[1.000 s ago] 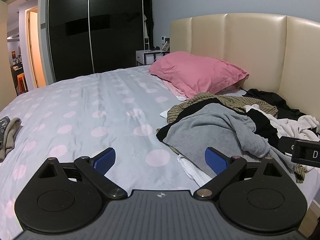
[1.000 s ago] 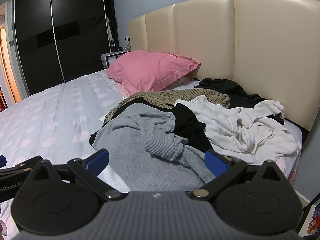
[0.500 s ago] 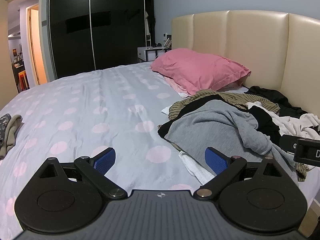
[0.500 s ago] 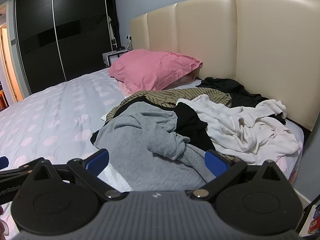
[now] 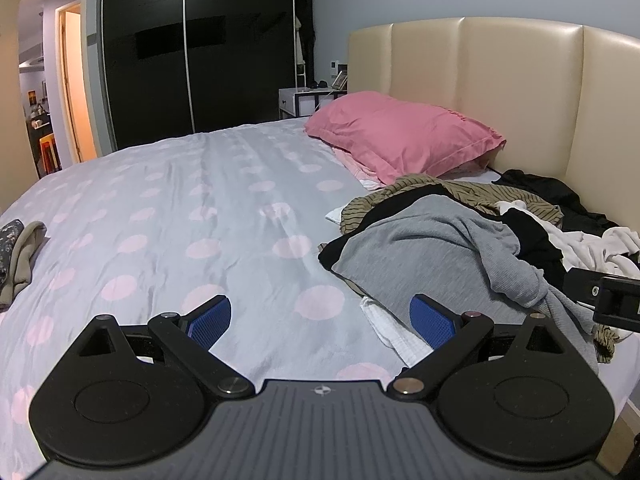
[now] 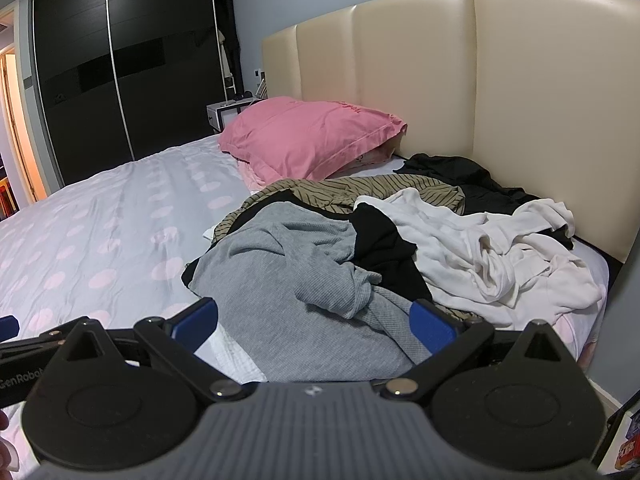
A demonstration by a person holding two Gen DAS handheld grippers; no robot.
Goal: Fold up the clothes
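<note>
A heap of unfolded clothes lies on the bed near the headboard: a grey ribbed garment [image 6: 288, 264] on top in front, a black one [image 6: 384, 244], a tan striped one [image 6: 360, 190] and a white one [image 6: 492, 256] behind. The grey garment also shows in the left wrist view [image 5: 432, 248]. My right gripper [image 6: 314, 322] is open and empty, just above the grey garment's near edge. My left gripper [image 5: 320, 318] is open and empty, over the bedspread left of the heap.
The bedspread [image 5: 180, 216] is pale with pink dots. A pink pillow [image 5: 400, 136] lies against the cream headboard [image 6: 520, 92]. A small folded pile [image 5: 16, 252] sits at the bed's left edge. A dark wardrobe [image 5: 192, 52] and a nightstand [image 5: 304, 100] stand behind.
Both grippers have tilted slightly, so the bed and the heap sit a little lower in view. Both stay open and empty.
</note>
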